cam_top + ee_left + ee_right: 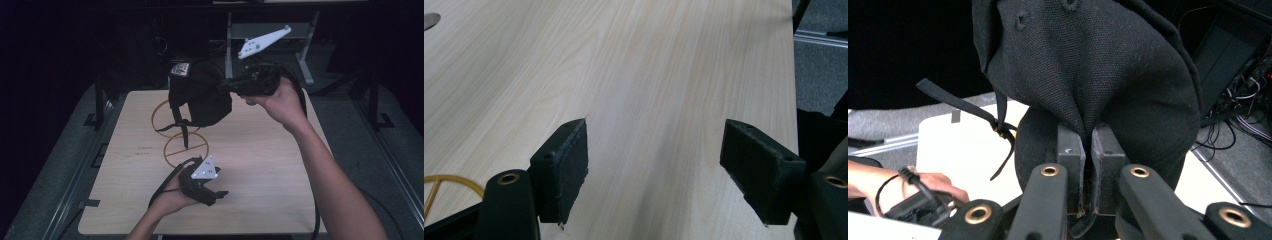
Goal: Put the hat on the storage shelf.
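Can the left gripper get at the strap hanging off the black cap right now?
Probably yes: the left gripper is open with nothing between its jaws, and bare table lies between it and the strap dangling from the cap held by the right gripper.

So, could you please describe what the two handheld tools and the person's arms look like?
Both tools are black. The left tool carries a white three-cornered plate with dark dots and trails a black cable. The right tool has a similar plate and cable. Their jaws have brass-coloured rivets and rough black pads. The forearms are bare, with no sleeves in sight.
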